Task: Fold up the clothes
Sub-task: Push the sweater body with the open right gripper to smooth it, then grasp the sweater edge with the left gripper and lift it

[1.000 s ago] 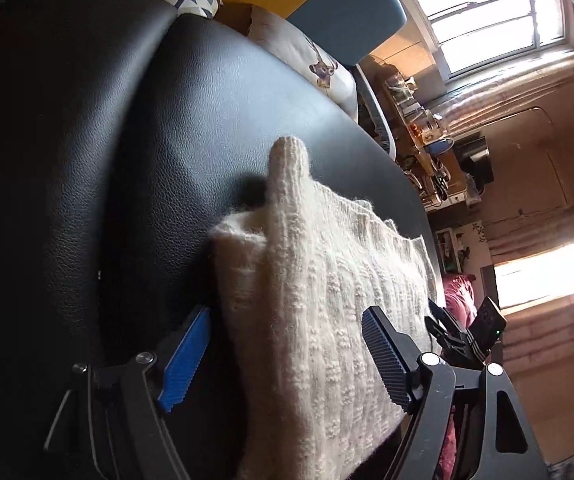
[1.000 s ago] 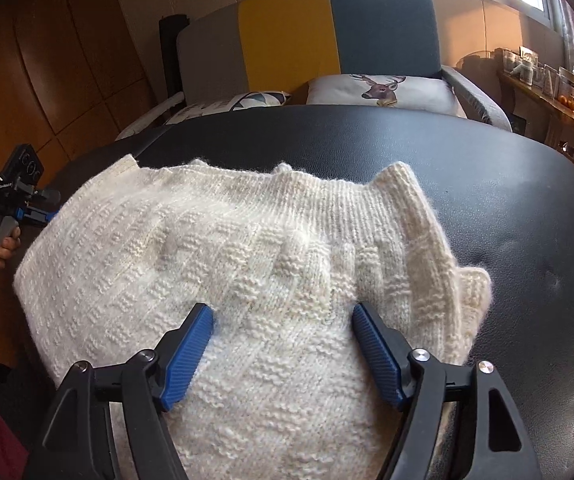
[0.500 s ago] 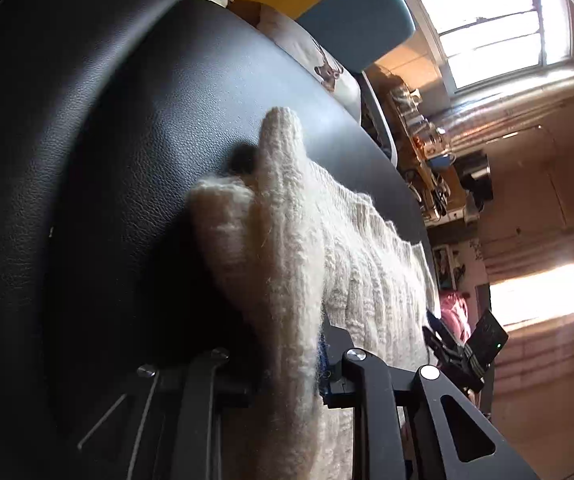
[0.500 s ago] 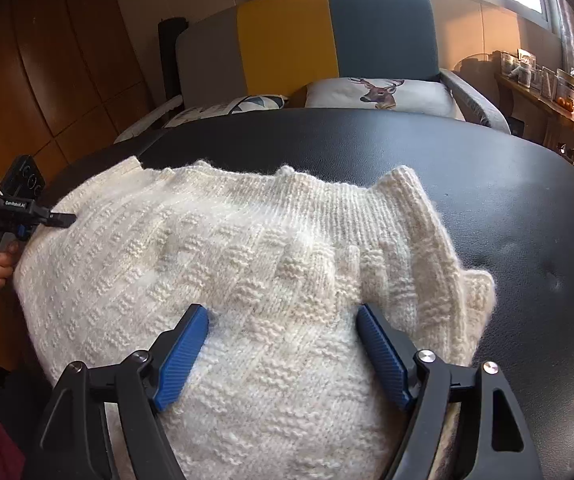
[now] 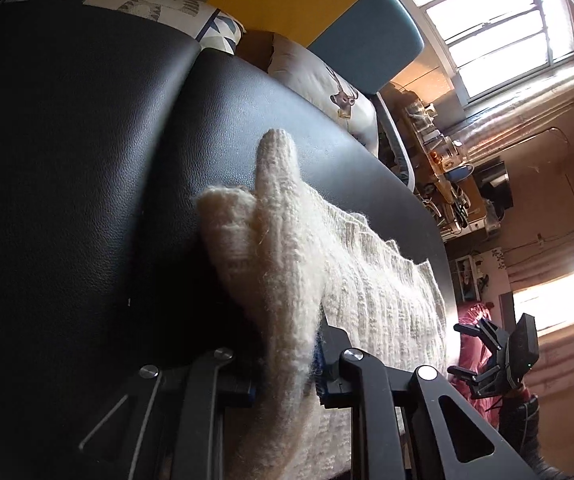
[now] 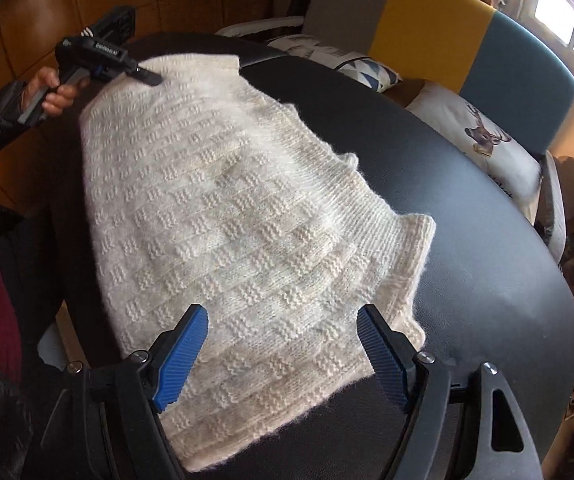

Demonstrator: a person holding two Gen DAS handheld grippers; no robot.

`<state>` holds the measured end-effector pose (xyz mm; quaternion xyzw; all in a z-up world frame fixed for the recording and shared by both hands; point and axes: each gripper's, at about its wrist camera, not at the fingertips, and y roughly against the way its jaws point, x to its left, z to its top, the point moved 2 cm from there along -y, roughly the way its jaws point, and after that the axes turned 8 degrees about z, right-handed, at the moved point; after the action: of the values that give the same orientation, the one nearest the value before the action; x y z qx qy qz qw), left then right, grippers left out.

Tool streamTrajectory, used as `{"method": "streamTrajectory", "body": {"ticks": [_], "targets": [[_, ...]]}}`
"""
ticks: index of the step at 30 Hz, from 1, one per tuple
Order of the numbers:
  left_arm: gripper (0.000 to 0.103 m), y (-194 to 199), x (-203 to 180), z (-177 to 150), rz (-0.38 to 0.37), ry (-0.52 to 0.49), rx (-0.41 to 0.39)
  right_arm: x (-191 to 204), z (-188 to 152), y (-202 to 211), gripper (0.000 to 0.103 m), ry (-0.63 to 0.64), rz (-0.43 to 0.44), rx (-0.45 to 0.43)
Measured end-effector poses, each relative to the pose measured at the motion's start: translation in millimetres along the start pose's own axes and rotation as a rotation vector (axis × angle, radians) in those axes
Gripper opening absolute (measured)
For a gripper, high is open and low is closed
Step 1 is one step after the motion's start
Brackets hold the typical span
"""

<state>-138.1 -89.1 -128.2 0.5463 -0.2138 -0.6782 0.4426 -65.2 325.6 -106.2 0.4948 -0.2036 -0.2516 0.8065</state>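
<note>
Left wrist view: the left gripper (image 5: 287, 376) is clamped tight on a bunched edge of the cream knit sweater (image 5: 367, 296), the fabric pinched between its fingers and lifted into a ridge. The rest of the sweater lies flat on the black leather table (image 5: 87, 200), running off to the right. The right gripper (image 5: 495, 356) shows small at the far right end of the sweater. Beyond the table — a yellow-and-blue chair (image 5: 327, 4) with a deer-print cushion (image 5: 327, 84) on the seat.

Right wrist view: the right gripper (image 6: 283, 356) has its jaws wide apart, blue pads (image 6: 181, 360) either side of the sweater's near end, holding nothing; whether the pads touch the knit I cannot tell. The sweater (image 6: 223, 216) stretches from near centre to far left across the table (image 6: 467, 260). At the far left corner the left gripper (image 6: 143, 74), held in a hand (image 6: 53, 90), grips the sweater's edge.
</note>
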Motion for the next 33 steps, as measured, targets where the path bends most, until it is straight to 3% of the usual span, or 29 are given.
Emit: {"method": "streamTrajectory", "body": {"ticks": [3, 6, 10, 15, 20, 23, 29, 33], "targets": [[0.020, 7.1, -1.7, 2.7, 0.000, -0.005, -0.006, -9.8, -3.2, -33.4, 0.078, 0.002, 0.020, 0.110], [0.020, 16.4, -10.2, 1.1, -0.032, -0.001, -0.029, -16.5, -5.2, -45.8, 0.089, -0.040, 0.055, 0.122], [0.019, 34.8, -41.8, 1.2, -0.140, 0.013, -0.073, -20.8, -9.5, -50.4, 0.092, -0.076, 0.068, 0.119], [0.019, 47.1, -97.5, 2.6, -0.265, 0.023, -0.110, -21.8, -16.5, -50.2, 0.094, -0.117, 0.060, 0.084], [0.019, 43.0, -149.9, 9.2, -0.329, 0.045, -0.125, -22.8, -23.7, -48.5, 0.094, -0.147, 0.054, 0.044], [0.019, 31.1, -179.9, 7.4, -0.373, 0.062, -0.096, -24.1, -29.7, -46.8, 0.095, -0.165, 0.055, 0.006], [0.019, -10.2, -240.7, 1.3, -0.396, 0.058, -0.025, -26.3, -45.0, -41.6, 0.096, -0.203, 0.058, -0.091], [0.019, -47.4, -269.7, -12.9, -0.367, 0.040, 0.040, -29.1, -55.0, -37.7, 0.097, -0.237, 0.075, -0.162]]}}
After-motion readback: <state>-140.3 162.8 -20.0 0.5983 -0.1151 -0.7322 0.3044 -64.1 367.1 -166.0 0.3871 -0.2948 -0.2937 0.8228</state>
